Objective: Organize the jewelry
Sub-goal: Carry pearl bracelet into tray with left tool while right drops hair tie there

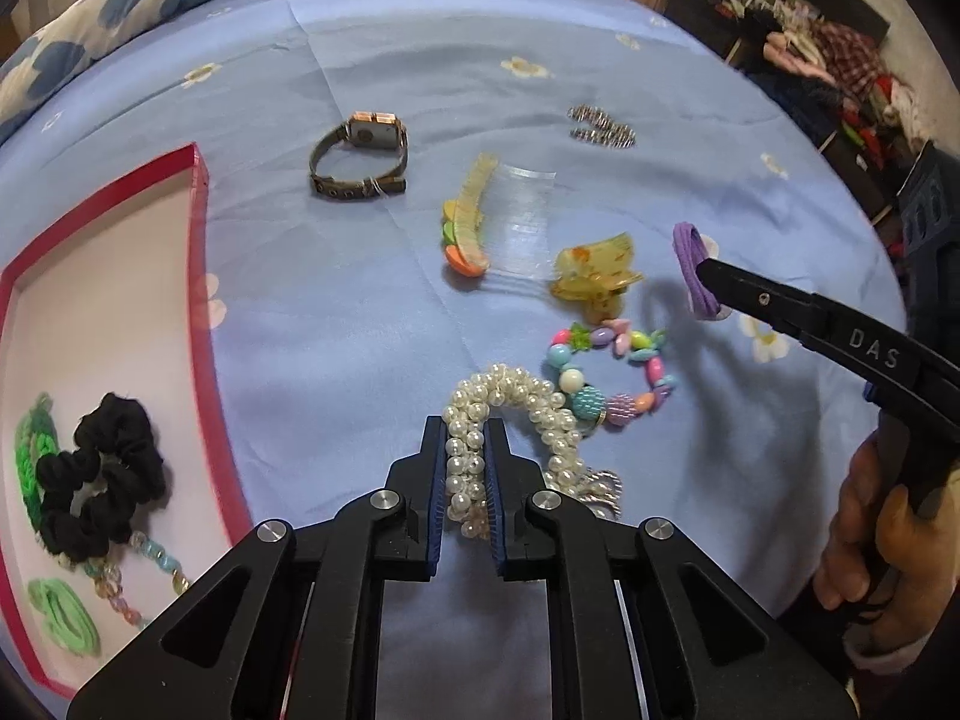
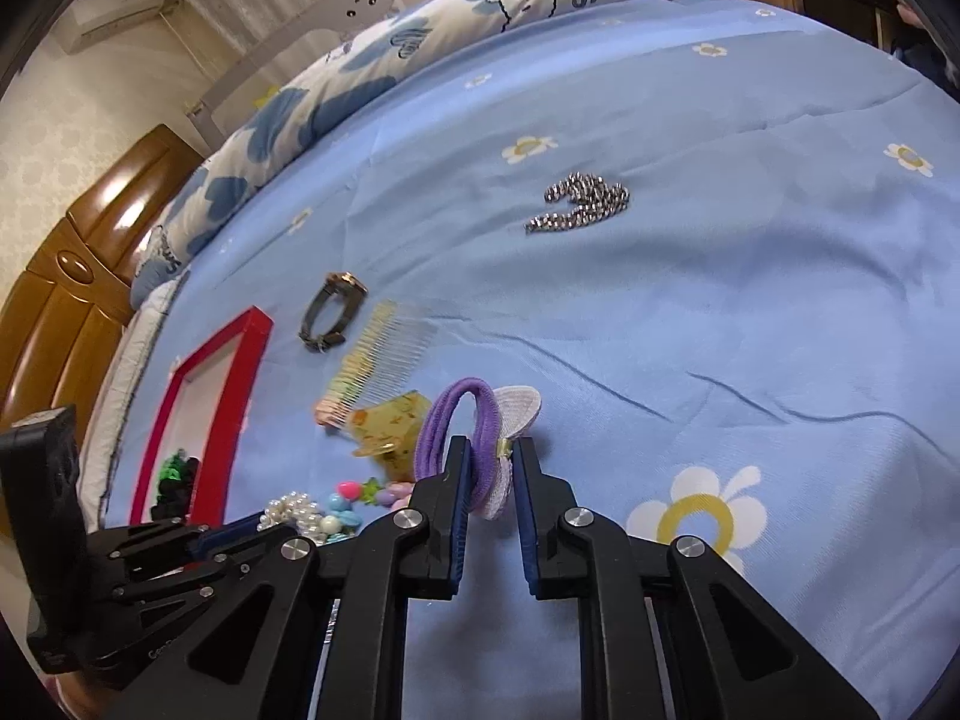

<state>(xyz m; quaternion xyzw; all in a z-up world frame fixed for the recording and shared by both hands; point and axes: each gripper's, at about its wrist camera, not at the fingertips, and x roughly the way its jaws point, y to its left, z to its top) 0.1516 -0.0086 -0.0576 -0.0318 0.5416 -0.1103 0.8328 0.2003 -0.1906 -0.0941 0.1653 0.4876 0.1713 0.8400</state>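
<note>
Gripping a pearl bracelet [image 1: 480, 420] between nearly closed pads, the left tongs [image 1: 468, 450] reach down over a blue flowered bedsheet [image 1: 336, 312] strewn with jewelry. The right tongs [image 2: 489, 468], held in a person's hand [image 1: 882, 546] at the right of the bed, are closed on a purple hair tie [image 2: 462, 420] with a pale fabric trim, lifted just above the sheet. Just right of the pearls lies a bracelet of coloured beads [image 1: 612, 378], and beyond it a yellow claw clip [image 1: 594, 276]. A clear comb [image 1: 498, 222] with coloured ornaments rests further off, near the middle of the bed. A watch [image 1: 360, 156] sits to its far left and a silver chain [image 1: 600, 126] to its far right. At the left, a red-edged tray [image 1: 204, 264] with a pale floor holds a black scrunchie [image 1: 102, 474], green ties [image 1: 60, 612] and a strand of clear beads [image 1: 132, 576]. A patterned quilt [image 2: 420, 36] is bunched along the far side of the bed.
</note>
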